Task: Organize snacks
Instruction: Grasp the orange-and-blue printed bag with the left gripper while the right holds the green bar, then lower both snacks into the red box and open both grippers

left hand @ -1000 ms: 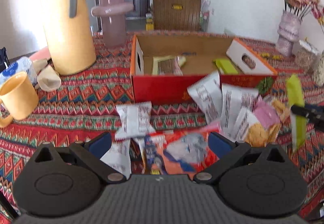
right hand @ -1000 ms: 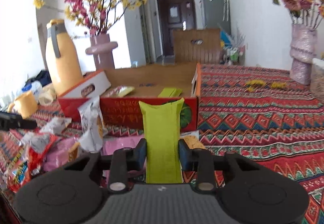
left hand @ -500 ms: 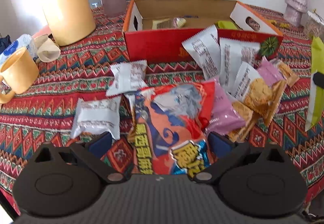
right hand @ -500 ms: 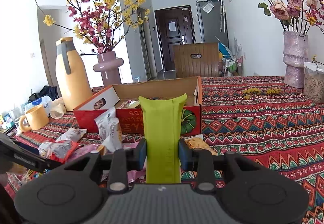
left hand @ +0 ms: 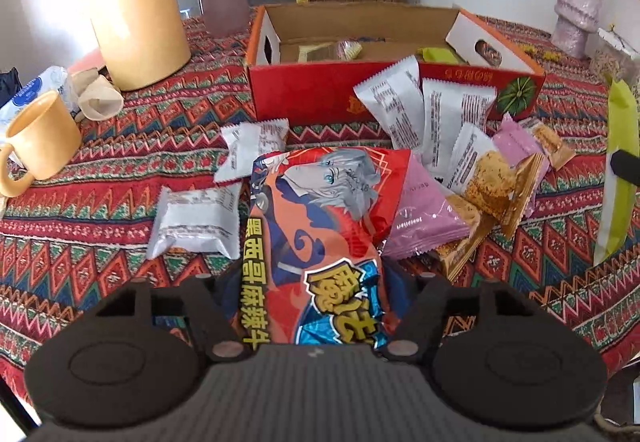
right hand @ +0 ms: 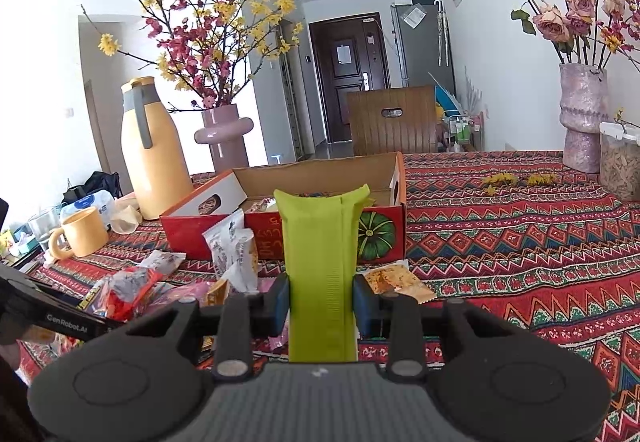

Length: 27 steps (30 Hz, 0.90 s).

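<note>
Red zigzag-patterned woven cloth (left hand: 120, 178) covers the bench; red cardboard box (left hand: 320, 94) upper centre; lime-green packet (right hand: 320, 262); orange-red illustrated snack bag (left hand: 316, 226); yellow ceramic mug (left hand: 38, 140) at left.

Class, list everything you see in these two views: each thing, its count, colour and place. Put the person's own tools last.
Box: one, red, table centre, open.
Big bag: one, red-orange, between left tongs.
Green pack: one, held upright by right tongs.
Silver packs: several, before the box.
Pink packs: two, right of big bag.
Flask: one, yellow, left of box.
Mug: one, yellow, far left.
Vases: two, pink, at the back.
Chair: one, brown, behind table.
Left tongs: jaws just been closing round big bag.
Right tongs: shut on green pack.
</note>
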Motion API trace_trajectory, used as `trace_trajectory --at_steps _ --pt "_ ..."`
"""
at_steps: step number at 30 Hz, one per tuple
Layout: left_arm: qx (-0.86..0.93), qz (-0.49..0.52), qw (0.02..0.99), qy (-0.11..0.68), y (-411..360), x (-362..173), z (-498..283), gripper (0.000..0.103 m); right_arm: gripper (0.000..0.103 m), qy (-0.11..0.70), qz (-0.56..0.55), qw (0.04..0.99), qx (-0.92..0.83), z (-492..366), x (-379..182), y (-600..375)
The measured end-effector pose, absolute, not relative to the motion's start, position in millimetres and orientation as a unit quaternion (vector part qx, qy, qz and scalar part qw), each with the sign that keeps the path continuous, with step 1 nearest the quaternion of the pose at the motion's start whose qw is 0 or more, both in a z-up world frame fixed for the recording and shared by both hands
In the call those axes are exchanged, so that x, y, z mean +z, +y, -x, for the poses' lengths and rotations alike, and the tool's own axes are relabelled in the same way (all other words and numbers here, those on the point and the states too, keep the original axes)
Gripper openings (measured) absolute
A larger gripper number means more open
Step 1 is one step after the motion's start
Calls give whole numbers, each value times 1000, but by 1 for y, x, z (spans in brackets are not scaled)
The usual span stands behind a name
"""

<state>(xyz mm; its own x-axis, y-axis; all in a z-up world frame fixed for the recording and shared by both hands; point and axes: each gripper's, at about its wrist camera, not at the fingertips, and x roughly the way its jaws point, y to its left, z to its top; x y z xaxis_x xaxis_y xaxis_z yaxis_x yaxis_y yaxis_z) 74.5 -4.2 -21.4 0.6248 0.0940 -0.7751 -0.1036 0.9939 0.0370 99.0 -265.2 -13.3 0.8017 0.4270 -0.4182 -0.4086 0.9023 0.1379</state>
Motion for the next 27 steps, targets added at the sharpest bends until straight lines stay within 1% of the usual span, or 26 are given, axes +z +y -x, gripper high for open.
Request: trace_trajectory --at_steps 14,27 --pt "53 4 937 345 1 34 -78 69 32 193 -6 956 222 -101 13 -252" --pt "51 5 955 292 -3 73 -131 69 32 162 20 963 216 -149 51 -220"
